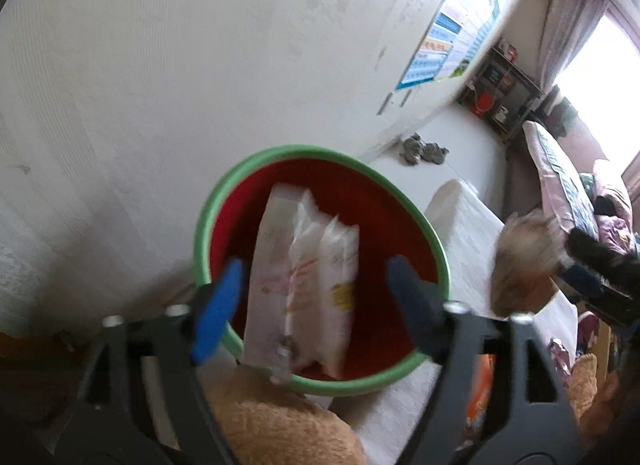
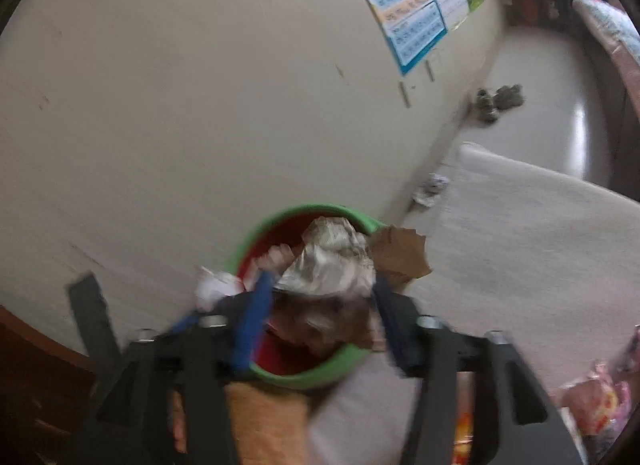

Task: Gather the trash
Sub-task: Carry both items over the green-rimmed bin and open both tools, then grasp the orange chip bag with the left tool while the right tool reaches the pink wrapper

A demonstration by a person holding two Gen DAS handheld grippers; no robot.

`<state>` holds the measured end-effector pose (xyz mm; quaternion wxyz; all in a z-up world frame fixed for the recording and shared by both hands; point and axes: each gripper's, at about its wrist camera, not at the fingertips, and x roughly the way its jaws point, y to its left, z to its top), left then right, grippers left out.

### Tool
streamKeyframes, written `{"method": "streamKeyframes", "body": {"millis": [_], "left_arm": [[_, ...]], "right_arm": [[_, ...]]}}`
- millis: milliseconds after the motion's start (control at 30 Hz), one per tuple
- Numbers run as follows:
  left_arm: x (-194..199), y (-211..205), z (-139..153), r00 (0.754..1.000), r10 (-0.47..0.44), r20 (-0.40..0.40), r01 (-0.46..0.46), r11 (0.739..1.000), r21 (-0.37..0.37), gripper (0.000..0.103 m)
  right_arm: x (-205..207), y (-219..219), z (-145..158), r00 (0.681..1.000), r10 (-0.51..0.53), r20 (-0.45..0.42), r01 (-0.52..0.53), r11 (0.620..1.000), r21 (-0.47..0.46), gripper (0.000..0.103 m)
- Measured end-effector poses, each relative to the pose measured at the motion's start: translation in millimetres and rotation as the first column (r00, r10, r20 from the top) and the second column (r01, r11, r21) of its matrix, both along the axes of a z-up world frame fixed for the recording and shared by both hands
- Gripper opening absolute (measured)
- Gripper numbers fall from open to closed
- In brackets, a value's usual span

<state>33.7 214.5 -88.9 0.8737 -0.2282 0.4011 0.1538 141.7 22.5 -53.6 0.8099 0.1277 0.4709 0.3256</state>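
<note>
A red bin with a green rim stands by the wall. In the left wrist view my left gripper hangs open over it. A white plastic wrapper stands loose between its fingers, partly inside the bin, with gaps to both pads. Right of the bin, a crumpled paper wad sits at the tips of my right gripper. In the blurred right wrist view, the right gripper is open over the bin rim. The grey-white wad and a brown paper scrap lie just beyond its fingers.
A tan plush toy lies right below the bin. A white mat spreads to its right. More crumpled litter rests at the wall's foot, with grey cloth lumps farther back. Bedding and a shelf fill the far right.
</note>
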Motion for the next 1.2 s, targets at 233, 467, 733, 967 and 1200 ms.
{"method": "streamKeyframes", "body": {"millis": [233,467,733,967,1200], "left_arm": [[-9.1,-5.4,0.3,1.000,-0.021,-0.018,0.020,0.999,-0.028,0.077],[-2.5,-52.6,-0.2,0.980,-0.200,-0.020,0.198,0.977,-0.076,0.077],[0.3,-144.2,-12.9,0.849,-0.527,-0.045,0.515,0.843,-0.157,0.077],[22.5,-215.9,-40.0,0.735,-0.663,-0.144,0.648,0.749,-0.139,0.077],[34.6,-236.2,-71.4,0.688,-0.694,-0.213,0.671,0.720,-0.177,0.068]], "right_arm": [[-9.8,-37.5,22.9,0.998,-0.059,0.024,0.058,0.998,0.035,0.073],[-49.2,-119.3,29.3,0.978,-0.153,0.140,0.171,0.978,-0.123,0.073],[-110.1,-206.2,-11.0,0.949,-0.292,0.116,0.314,0.897,-0.311,0.073],[-120.5,-238.4,-46.6,0.934,-0.358,0.017,0.345,0.883,-0.319,0.073],[-121.8,-247.7,-44.9,0.922,-0.386,0.016,0.371,0.871,-0.323,0.073]]}}
